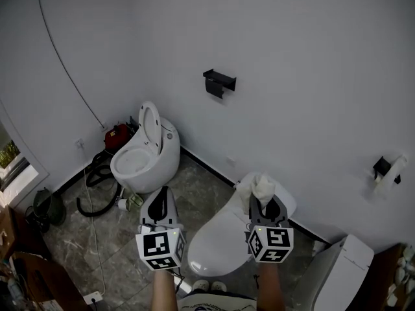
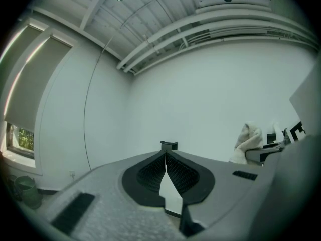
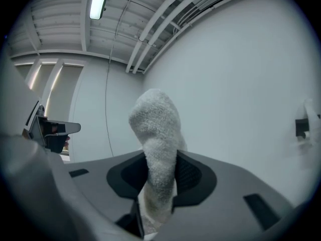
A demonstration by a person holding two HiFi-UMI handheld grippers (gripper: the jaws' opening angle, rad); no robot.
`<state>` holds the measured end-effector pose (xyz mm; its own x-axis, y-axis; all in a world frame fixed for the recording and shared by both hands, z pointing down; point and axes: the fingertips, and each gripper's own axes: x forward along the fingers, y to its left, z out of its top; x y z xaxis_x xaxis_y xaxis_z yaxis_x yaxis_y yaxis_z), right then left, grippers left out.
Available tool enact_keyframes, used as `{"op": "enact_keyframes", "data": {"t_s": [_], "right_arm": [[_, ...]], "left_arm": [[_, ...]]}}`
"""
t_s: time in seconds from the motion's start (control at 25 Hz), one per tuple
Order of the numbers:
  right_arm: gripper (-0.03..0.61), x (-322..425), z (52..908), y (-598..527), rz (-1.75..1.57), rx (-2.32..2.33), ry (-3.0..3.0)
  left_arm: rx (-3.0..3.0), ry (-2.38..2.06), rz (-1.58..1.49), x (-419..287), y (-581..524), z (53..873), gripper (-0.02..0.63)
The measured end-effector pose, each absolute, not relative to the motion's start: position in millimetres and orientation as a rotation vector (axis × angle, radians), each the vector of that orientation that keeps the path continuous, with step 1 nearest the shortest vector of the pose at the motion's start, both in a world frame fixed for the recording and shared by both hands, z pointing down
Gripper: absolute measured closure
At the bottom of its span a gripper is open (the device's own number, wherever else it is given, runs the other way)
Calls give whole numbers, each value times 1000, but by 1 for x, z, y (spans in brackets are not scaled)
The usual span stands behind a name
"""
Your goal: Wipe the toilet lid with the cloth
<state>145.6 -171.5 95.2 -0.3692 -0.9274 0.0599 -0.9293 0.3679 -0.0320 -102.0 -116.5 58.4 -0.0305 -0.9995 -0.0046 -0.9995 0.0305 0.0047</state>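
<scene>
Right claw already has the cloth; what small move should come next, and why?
Probably tip the right claw down until the white terry cloth meets the closed white toilet lid. The cloth is pinched in its jaws, but the right gripper view shows only wall and ceiling behind it, so wiping contact seems not yet made.

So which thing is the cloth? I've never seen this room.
Find the closed white toilet nearest the camera. Over its far end the right gripper pinches the cloth in its jaws: a fuzzy off-white wad, where the porcelain around it is smooth.
</scene>
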Motion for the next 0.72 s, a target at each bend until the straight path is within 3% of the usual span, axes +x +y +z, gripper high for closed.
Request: {"op": "enact_keyframes", "data": {"t_s": [0.72], "right_arm": [[465,157,69,-167,25,1774,-2612]], "left_arm": [[-2179,2232,6,-91,-114,49,603]]}}
